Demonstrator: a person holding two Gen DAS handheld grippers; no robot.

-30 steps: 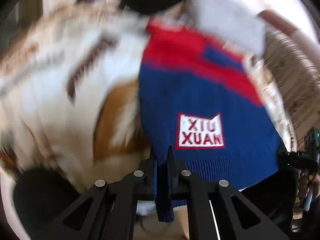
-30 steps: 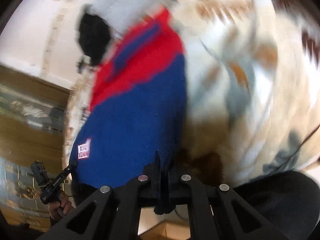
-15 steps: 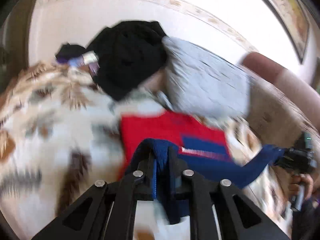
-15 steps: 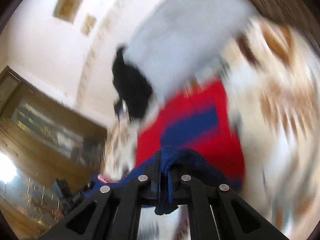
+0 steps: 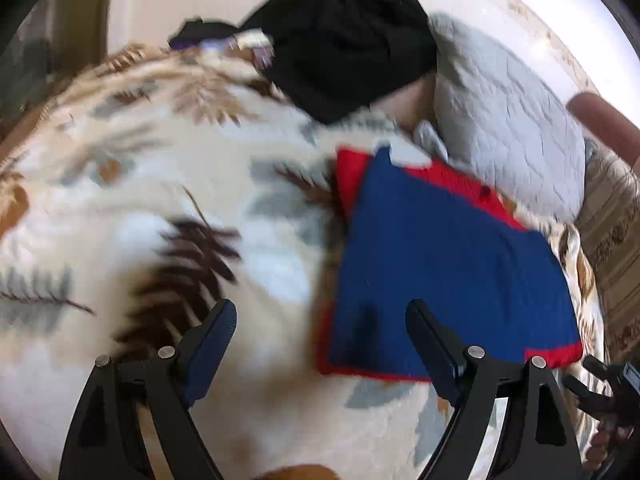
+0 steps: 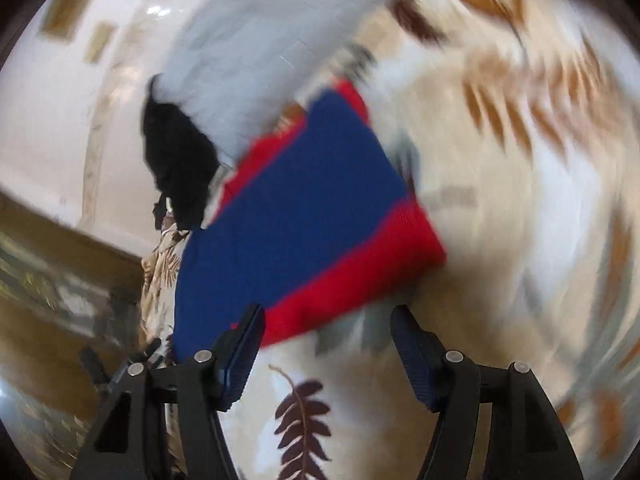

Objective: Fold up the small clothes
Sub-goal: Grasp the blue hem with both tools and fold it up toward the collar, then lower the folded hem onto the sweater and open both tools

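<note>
Folded in half on the leaf-print blanket (image 5: pixel 168 184) — blue-and-red knit sweater (image 5: pixel 440 256), blue panel up, red showing along its edges. Just beyond it, a grey quilted pillow (image 5: pixel 508 128) and a black garment (image 5: pixel 344 44). Left tongs (image 5: pixel 320 320) spread wide, just opened, nothing between the pads. Right tongs (image 6: pixel 328 328) likewise just opened and empty — sweater's near red edge lying just ahead.
</note>
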